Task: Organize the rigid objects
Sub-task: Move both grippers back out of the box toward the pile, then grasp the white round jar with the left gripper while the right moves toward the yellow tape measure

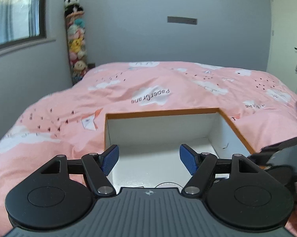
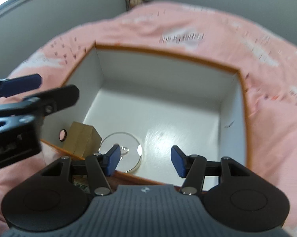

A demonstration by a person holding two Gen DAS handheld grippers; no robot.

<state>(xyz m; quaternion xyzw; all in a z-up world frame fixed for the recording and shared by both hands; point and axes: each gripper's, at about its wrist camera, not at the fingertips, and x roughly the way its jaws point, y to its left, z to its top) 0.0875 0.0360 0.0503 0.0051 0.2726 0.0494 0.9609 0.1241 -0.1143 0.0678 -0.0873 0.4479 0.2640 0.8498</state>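
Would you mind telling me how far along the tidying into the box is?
Done: a small cardboard carton and a clear glass lid already lie in the orange-rimmed box on the pink bedspread. In hand: nothing; the left gripper and right gripper hover with jaws open. No other loose items are visible.

Glossy white card lines the box (image 2: pixel 168 102), its floor catching glare; beside it in there, a clear glass lid (image 2: pixel 126 148) and matt brown cardboard carton (image 2: pixel 81 140). Soft pink cloth duvet (image 1: pixel 148 90) underneath.
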